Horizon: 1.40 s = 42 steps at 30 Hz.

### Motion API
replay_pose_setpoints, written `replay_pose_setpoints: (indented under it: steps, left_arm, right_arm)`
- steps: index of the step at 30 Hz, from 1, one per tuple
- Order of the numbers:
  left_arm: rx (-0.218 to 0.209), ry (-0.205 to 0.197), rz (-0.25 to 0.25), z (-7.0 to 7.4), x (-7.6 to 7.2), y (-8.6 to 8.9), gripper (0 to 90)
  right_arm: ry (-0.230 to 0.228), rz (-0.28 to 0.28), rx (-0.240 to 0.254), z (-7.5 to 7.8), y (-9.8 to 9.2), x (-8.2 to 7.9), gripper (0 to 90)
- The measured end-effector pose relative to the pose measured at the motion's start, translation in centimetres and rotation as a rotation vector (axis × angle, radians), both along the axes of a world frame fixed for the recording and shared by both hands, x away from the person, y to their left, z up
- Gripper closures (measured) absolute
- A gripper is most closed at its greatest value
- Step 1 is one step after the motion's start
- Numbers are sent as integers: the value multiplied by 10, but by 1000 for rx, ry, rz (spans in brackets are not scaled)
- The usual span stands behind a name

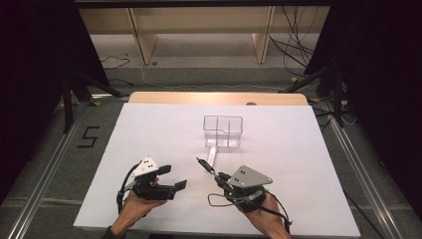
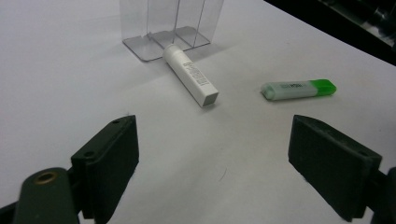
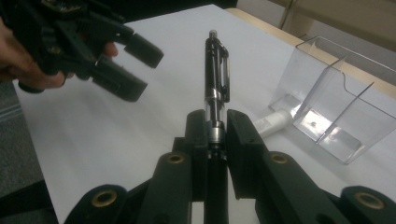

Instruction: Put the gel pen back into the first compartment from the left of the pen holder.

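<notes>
— What have we got in the right gripper (image 3: 215, 126)?

— Its jaws are clamped on a black pen (image 3: 216, 79), gripping it at the metal band near the middle. In the right gripper view the pen runs straight out ahead of the jaws, its clip side up and its tip pointing away. In the high view we see the same gripper (image 1: 215, 175) at the near right of the table, with the pen (image 1: 205, 165) sticking out up and to the left, clear of the white table (image 1: 298, 164).

— And our left gripper (image 2: 212, 154)?

— Its jaws stand wide apart with nothing between them, just bare table. In the high view it (image 1: 171, 177) sits at the near left, well apart from the right one.

— What lies beyond?

— A white tube (image 2: 190, 74) lies flat, one end touching the foot of the clear divided container (image 2: 173, 23). A green highlighter (image 2: 299, 89) lies near the tube, apart from it. In the high view the container (image 1: 223, 130) stands near the table's middle.
</notes>
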State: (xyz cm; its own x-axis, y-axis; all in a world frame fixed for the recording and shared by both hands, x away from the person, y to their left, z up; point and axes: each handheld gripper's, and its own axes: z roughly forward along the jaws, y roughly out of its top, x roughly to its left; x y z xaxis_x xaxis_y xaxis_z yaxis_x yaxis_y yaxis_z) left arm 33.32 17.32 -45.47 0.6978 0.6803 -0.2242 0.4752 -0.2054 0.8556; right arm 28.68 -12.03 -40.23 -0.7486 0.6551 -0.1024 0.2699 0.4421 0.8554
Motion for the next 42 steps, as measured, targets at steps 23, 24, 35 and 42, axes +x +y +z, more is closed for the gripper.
replay_pose_setpoints:
  steps: [23,24,35,42]
  left_arm:
    - [171,41,-217,53,4,-16,160]
    - [172,44,-221,53,4,-18,161]
    - [267,74,-335,56,9,-41,161]
    - [301,99,-398,58,13,-55,167]
  right_arm:
    - [-236,162,-245,-26,4,-28,802]
    - [-245,166,-257,-27,4,-29,802]
    - [-363,226,-394,-40,5,-35,802]
    - [-428,268,-469,-46,7,-41,802]
